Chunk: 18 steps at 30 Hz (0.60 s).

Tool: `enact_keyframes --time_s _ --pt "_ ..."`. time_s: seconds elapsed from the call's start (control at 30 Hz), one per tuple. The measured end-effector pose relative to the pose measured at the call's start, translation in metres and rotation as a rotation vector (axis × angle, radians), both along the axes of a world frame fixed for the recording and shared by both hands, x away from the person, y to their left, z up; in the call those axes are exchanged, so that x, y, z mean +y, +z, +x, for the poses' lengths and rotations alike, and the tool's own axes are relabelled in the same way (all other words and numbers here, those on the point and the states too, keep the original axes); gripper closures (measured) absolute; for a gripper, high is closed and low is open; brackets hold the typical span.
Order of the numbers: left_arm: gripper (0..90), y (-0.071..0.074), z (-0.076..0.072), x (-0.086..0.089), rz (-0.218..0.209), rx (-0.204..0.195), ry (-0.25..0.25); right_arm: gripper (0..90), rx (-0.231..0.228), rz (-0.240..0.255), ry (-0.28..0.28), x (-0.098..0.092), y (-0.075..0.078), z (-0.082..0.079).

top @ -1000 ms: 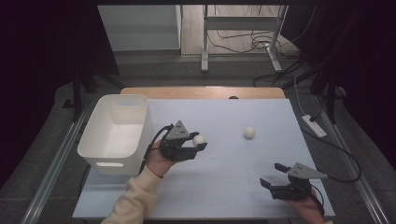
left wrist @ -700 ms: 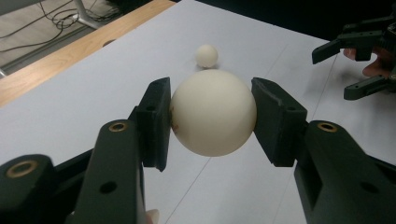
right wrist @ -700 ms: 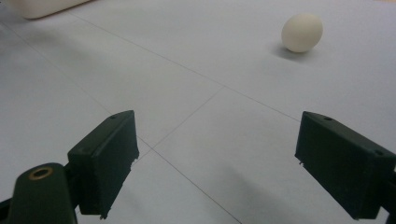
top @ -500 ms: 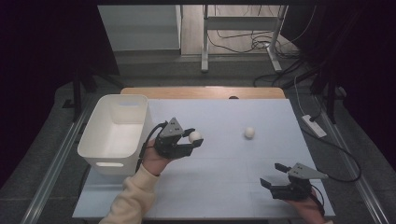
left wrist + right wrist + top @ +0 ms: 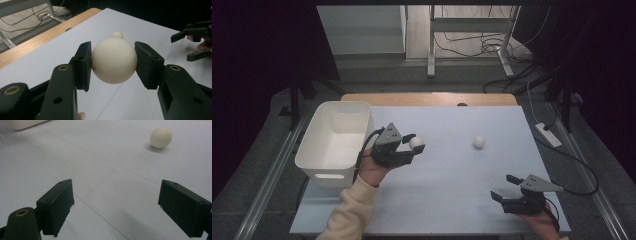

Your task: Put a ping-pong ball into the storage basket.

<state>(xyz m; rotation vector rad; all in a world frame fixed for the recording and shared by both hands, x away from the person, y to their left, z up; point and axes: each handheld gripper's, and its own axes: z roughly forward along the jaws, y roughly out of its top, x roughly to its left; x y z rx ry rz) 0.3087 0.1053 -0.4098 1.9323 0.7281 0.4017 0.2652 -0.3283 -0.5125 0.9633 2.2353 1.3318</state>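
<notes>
left tool point(image 5: 412, 145) carried its ball point(image 5: 416, 142) nearer the bin point(image 5: 333, 142).

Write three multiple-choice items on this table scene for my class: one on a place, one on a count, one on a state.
1. Where does the white bin stand?
A. at the table's left edge
B. at the table's right edge
C. in the middle

2. How many cream balls are in sight?
A. one
B. two
C. four

3. How are the right tongs set?
A. shut on a ball
B. shut on nothing
C. open, with nothing between them

Answers:
1. A, since in the high view the bin sits left of the left tongs.
2. B, since one ball is held and the other ball lies on the table.
3. C, since the right gripper view shows bare table between wide-apart jaws.
</notes>
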Motion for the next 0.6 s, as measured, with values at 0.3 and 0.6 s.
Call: enact_keyframes --time_s 0.3,0.6 --pt "50.9 0.004 -0.001 0.006 -0.011 -0.009 0.014 13.1 0.0 -0.002 0.002 0.0 0.0 0.0" --pt "50.9 0.008 -0.002 0.012 -0.021 -0.019 0.029 13.1 -0.001 -0.002 0.003 0.0 0.0 0.0"
